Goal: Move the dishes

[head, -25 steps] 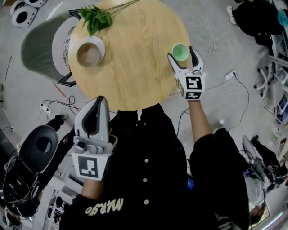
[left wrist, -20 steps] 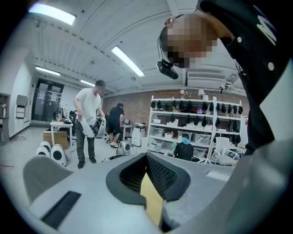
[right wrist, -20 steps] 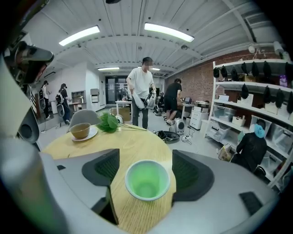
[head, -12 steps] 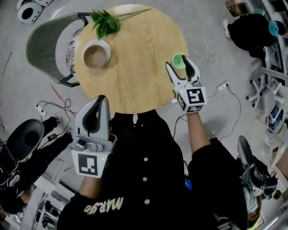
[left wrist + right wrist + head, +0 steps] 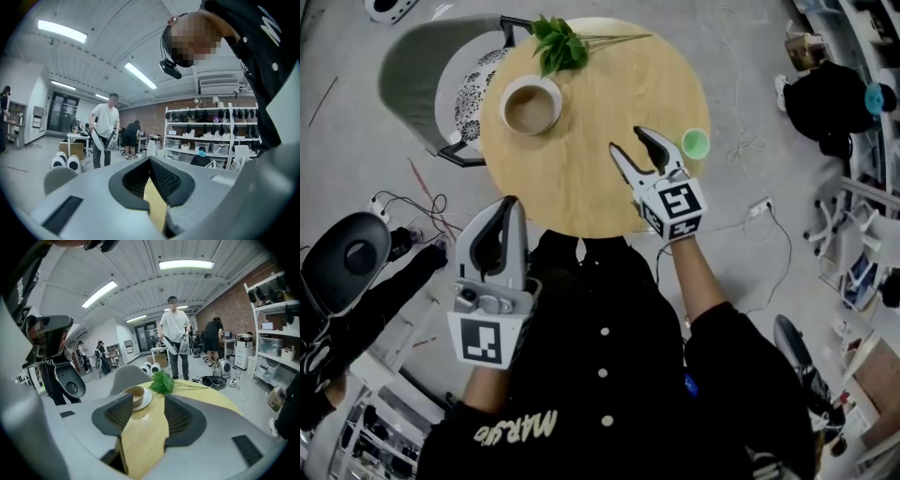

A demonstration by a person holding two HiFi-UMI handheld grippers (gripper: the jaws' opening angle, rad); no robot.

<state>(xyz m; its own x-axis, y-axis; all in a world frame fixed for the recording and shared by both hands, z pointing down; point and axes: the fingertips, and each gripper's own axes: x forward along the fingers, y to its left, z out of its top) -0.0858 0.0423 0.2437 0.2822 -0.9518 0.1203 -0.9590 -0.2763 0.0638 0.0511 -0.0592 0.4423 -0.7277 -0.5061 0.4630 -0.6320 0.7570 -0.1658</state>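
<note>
A beige cup on a white saucer (image 5: 530, 106) stands at the far left of the round wooden table (image 5: 581, 178); the right gripper view has it ahead (image 5: 136, 397). A small green cup (image 5: 695, 142) sits at the table's right edge. My right gripper (image 5: 635, 145) hovers over the table just left of the green cup. It is open with only tabletop between its jaws (image 5: 145, 416), which have just been closing. My left gripper (image 5: 506, 208) is shut and empty, held near my body at the table's near edge (image 5: 150, 161).
A sprig of green leaves (image 5: 561, 42) lies at the table's far edge, beside the saucer. A grey chair (image 5: 412, 75) stands against the table's left side. Cables and black equipment (image 5: 347, 272) lie on the floor. People stand further off (image 5: 174, 333).
My right gripper has pulled away leftward from the green cup, which stays at the table's right edge, and its jaws have narrowed. The left gripper has barely shifted.
</note>
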